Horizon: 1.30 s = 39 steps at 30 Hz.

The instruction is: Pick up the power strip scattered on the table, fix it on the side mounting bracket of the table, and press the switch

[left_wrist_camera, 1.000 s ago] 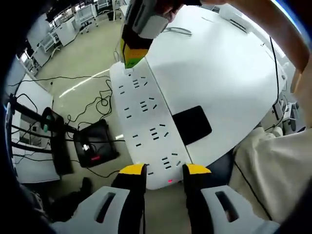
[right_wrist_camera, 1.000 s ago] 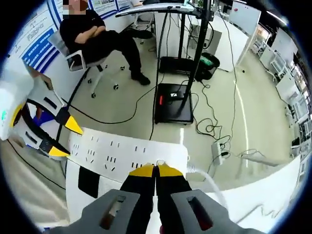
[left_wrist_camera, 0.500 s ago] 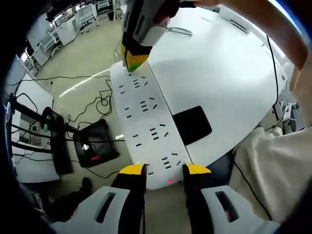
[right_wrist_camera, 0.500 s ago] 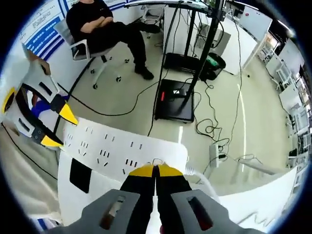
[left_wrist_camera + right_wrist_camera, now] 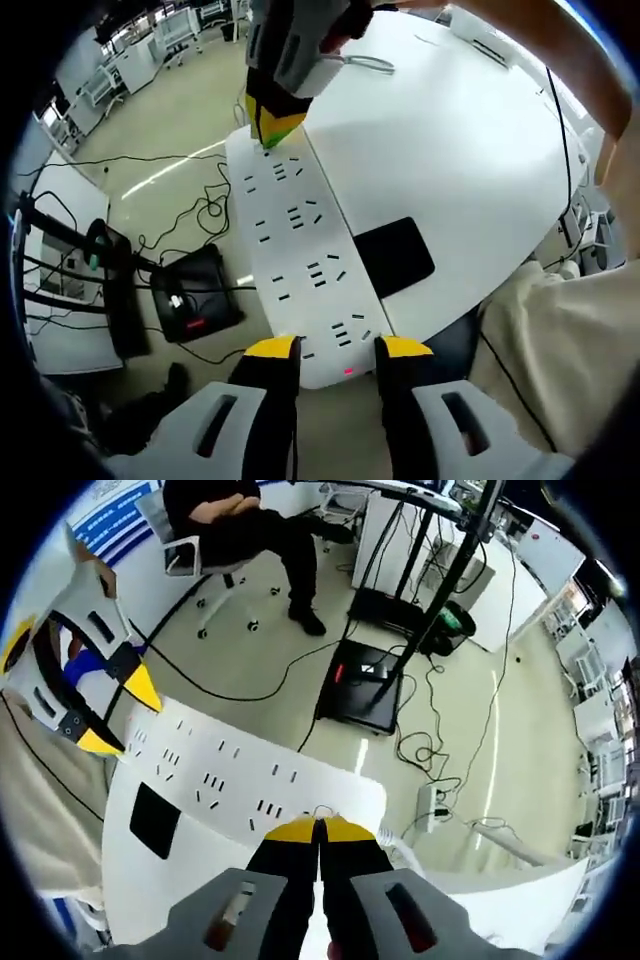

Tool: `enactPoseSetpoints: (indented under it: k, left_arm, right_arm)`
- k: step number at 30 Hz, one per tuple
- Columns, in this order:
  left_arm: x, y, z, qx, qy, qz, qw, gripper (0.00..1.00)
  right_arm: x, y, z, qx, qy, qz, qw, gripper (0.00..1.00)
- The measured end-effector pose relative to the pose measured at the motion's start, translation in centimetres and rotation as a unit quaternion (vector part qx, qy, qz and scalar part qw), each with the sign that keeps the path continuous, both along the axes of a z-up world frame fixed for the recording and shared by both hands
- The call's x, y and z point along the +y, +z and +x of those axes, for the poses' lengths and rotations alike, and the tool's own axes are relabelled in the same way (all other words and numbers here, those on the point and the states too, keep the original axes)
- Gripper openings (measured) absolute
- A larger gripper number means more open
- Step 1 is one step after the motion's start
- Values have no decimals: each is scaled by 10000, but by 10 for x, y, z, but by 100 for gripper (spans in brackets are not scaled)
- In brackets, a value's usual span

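The white power strip (image 5: 300, 270) is lying along the edge of the white table (image 5: 450, 140), held at both ends. In the left gripper view, the left gripper (image 5: 338, 348) is clamping the near end: its two yellow-tipped fingers (image 5: 272, 348) are sitting one on each long side of the strip, touching it, with a small red light (image 5: 348, 372) glowing on the strip's end face between them. A black rectangular patch (image 5: 393, 255) is lying on the table just beside the strip. At the far end of the strip, the right gripper (image 5: 272, 128) is pressing down from above with its yellow tips on the strip's end.

In the right gripper view, the right gripper (image 5: 319, 829) is showing its fingers (image 5: 292, 831) drawn together with no visible gap, their tips resting on the near end of the power strip (image 5: 230, 780). A white cable (image 5: 420, 855) is leaving the strip just beside those tips. The left gripper (image 5: 110, 715) is gripping the opposite end. Beyond the table, a person (image 5: 240, 525) is sitting on a chair, and a black stand base (image 5: 365, 685) is standing on the floor with cords trailing around it.
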State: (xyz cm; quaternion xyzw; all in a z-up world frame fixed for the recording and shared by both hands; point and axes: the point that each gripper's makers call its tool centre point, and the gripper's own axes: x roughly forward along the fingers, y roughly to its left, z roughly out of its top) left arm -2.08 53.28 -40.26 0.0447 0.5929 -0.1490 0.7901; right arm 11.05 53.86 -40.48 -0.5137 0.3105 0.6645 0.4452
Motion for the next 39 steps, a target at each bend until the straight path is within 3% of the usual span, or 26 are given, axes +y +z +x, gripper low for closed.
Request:
enactPoseSetpoints:
  k: [6, 15, 23, 26, 39]
  left_arm:
    - [-4, 0, -3, -11, 11, -3, 10000, 35]
    - [-9, 1, -5, -76, -10, -1, 10000, 35]
    - [-10, 2, -8, -5, -17, 17, 10000, 35]
    - [-10, 2, -10, -15, -12, 15, 10000, 35]
    - [-9, 1, -7, 12, -43, 52, 10000, 35]
  right_arm:
    - [-1, -3, -2, -123, 211, -368, 9990, 0]
    - [-13, -5, -8, -71, 250, -718, 9971, 0]
    - [-17, -2, -10, -66, 242, -697, 9973, 0]
    - [-9, -3, -1, -22, 267, -707, 9971, 0]
    - [2, 4, 6, 105, -75, -471, 9988, 0]
